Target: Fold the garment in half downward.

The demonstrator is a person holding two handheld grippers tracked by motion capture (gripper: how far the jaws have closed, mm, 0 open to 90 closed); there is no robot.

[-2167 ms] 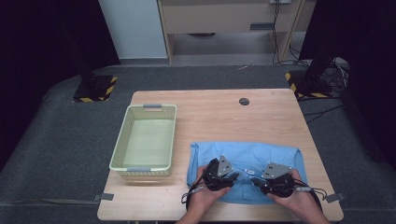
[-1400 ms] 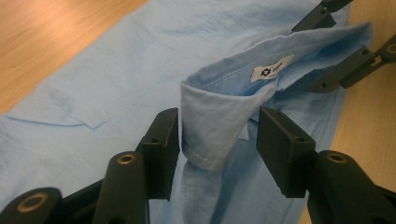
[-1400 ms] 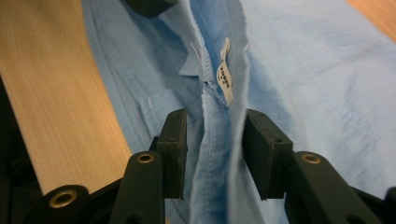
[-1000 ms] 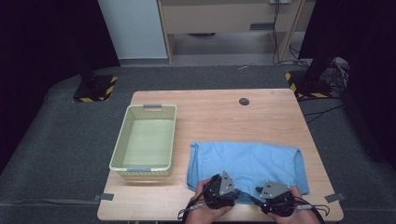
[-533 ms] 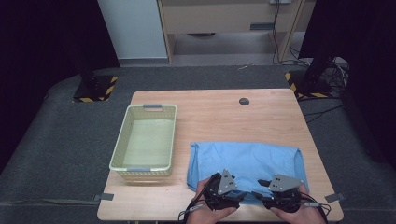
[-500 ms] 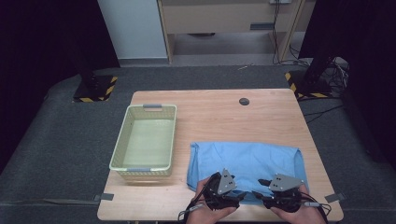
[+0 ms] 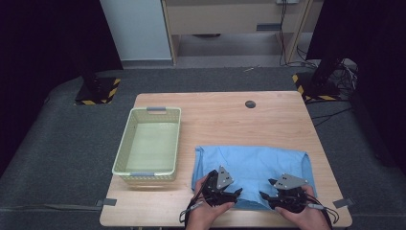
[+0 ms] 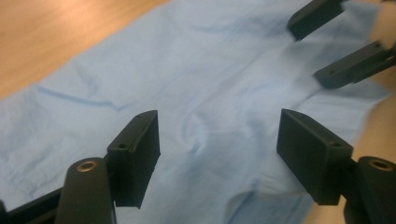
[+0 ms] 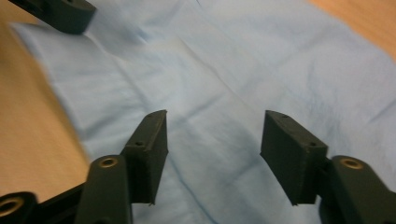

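Note:
A light blue cloth (image 7: pixel 253 165) lies spread flat on the near right part of the wooden table (image 7: pixel 215 115). My left gripper (image 7: pixel 235 192) hovers over the cloth's near edge, open, with nothing between its fingers (image 8: pixel 135 149); the cloth (image 8: pixel 196 93) lies under them with small creases. My right gripper (image 7: pixel 266 190) is open too, just over the cloth (image 9: pixel 224 70) near its front edge, pointing toward the left gripper. The right gripper's jaws show at the upper right of the left gripper view.
A pale green plastic basket (image 7: pixel 125 155) stands empty on the left part of the table. A small dark round disc (image 7: pixel 250 104) sits near the far edge. Bare wood lies between the basket and the cloth and beyond the cloth.
Both grippers pulled back from the cloth's middle to its near edge. Over the last half second they have barely moved, and the cloth lies the same.

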